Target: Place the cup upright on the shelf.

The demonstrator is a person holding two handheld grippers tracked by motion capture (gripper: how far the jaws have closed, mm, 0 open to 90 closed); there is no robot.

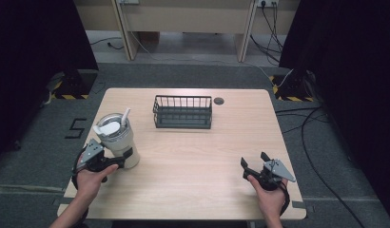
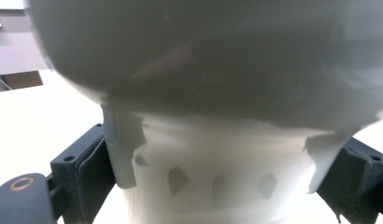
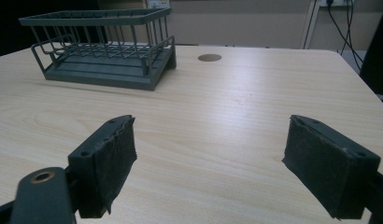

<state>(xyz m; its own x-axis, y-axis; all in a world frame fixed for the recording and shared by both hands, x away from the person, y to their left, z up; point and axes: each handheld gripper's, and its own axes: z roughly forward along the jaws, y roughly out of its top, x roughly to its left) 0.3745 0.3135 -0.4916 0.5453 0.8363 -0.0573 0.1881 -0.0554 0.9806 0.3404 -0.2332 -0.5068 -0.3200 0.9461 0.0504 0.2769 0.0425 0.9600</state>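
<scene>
Your left gripper has its jaws clamped on the lower body of the smooth cream tumbler, which stands upright at the table's near left with a lid and straw. Your right gripper rests near right, jaws spread and holding nothing. A dark wire basket sits far centre on pale woodgrain.

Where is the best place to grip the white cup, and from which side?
Grip the cup on its narrower lower body, from the side, below the wider lidded top. The straw blocks a grasp from above. The left gripper already has its jaws at that lower part.
</scene>
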